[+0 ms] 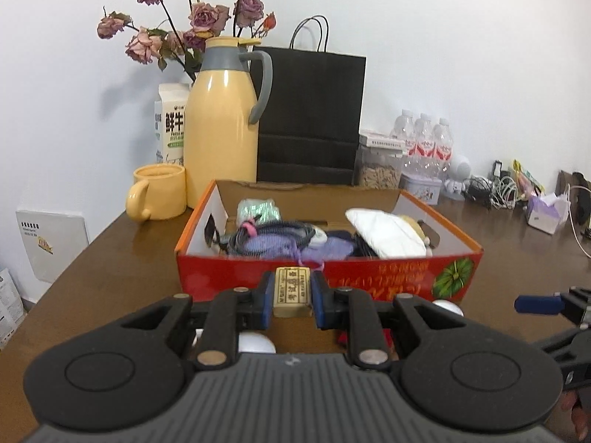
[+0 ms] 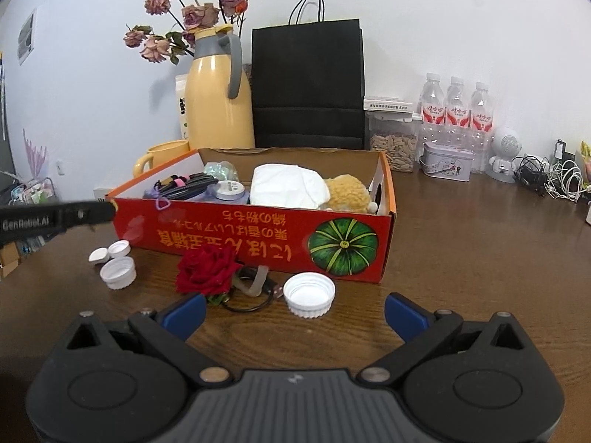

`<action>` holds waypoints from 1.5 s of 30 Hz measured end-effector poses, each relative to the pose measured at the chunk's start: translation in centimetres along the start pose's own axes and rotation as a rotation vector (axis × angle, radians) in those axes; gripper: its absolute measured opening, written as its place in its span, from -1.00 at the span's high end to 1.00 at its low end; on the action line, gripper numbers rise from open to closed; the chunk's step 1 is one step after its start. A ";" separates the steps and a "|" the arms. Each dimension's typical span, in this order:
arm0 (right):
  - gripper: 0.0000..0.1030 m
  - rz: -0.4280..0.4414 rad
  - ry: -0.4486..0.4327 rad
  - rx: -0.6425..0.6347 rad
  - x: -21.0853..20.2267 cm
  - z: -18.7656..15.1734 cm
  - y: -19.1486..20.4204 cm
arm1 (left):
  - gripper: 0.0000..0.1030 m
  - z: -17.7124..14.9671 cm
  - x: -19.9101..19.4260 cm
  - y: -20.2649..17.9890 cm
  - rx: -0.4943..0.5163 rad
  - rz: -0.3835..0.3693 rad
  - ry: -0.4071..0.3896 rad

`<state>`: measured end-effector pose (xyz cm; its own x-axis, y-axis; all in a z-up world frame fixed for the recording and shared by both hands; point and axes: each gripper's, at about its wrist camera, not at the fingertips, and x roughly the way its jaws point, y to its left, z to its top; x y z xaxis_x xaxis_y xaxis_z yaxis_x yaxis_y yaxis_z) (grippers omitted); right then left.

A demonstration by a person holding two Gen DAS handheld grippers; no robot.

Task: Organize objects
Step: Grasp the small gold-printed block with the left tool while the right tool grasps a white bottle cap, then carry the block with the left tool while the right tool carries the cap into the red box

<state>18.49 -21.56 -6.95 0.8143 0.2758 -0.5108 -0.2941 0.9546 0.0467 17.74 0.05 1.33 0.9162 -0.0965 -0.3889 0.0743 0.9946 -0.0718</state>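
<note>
My left gripper (image 1: 292,291) is shut on a small cream eraser (image 1: 291,289) with printed characters, held just in front of the red cardboard box (image 1: 369,277). The box (image 2: 258,236) holds cables, a purple pouch, a white cloth (image 2: 288,184) and a tan plush toy (image 2: 347,192). My right gripper (image 2: 293,312) stands open above the table with nothing between its fingers. Just beyond it lie a large white cap (image 2: 311,294), a red rose (image 2: 207,269) and a black cable loop. The left gripper's arm (image 2: 55,217) reaches in from the left edge of the right wrist view.
Three smaller white caps (image 2: 114,262) lie left of the rose. Behind the box stand a yellow thermos (image 1: 221,122), a yellow mug (image 1: 159,192), a milk carton, a black paper bag (image 1: 310,118), a seed jar, water bottles (image 2: 458,110) and a tin. Cables clutter the far right.
</note>
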 end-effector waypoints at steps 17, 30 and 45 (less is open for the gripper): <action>-0.26 -0.001 0.100 0.070 6.3 1.1 -2.4 | 0.59 1.4 3.7 -0.1 -0.053 0.017 -0.051; 0.24 0.002 0.034 0.033 5.2 0.8 -1.6 | 0.59 0.7 3.6 -0.1 -0.047 0.011 -0.048; 0.24 0.050 -0.154 -0.049 1.3 4.3 0.1 | 0.59 2.5 3.2 -0.6 -0.010 0.013 -0.084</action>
<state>21.67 -20.61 -3.98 0.8640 0.3406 -0.3707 -0.3574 0.9336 0.0249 21.59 -0.77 2.39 0.9470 -0.0797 -0.3111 0.0586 0.9953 -0.0766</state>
